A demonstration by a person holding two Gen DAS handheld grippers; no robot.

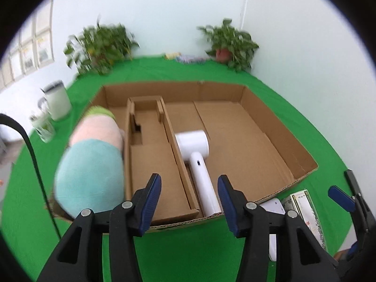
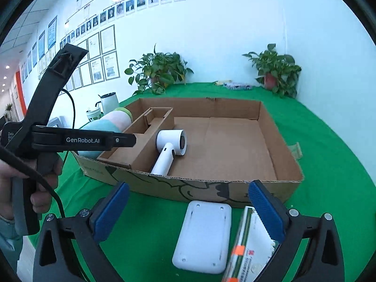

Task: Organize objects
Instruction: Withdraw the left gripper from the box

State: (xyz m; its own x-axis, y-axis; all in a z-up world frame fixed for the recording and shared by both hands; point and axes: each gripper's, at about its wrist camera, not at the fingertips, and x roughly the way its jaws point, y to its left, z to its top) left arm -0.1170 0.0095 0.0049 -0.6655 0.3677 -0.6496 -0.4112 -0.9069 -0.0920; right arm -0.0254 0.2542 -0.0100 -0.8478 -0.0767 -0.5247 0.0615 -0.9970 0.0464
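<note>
Green cloth covers the worktop (image 2: 329,164), where a shallow cardboard box (image 2: 279,150) holds a white hair dryer (image 2: 170,148) lying against its inner cardboard divider (image 2: 150,138), with a pastel plush roll (image 1: 91,162) in the box's left end. Left gripper (image 1: 189,199) hangs partly open and empty above the box's near edge, over the dryer handle. Right gripper (image 2: 188,213) stands wide and empty over a white flat device (image 2: 203,235) and a green-striped carton (image 2: 249,246), both outside the box on the cloth.
</note>
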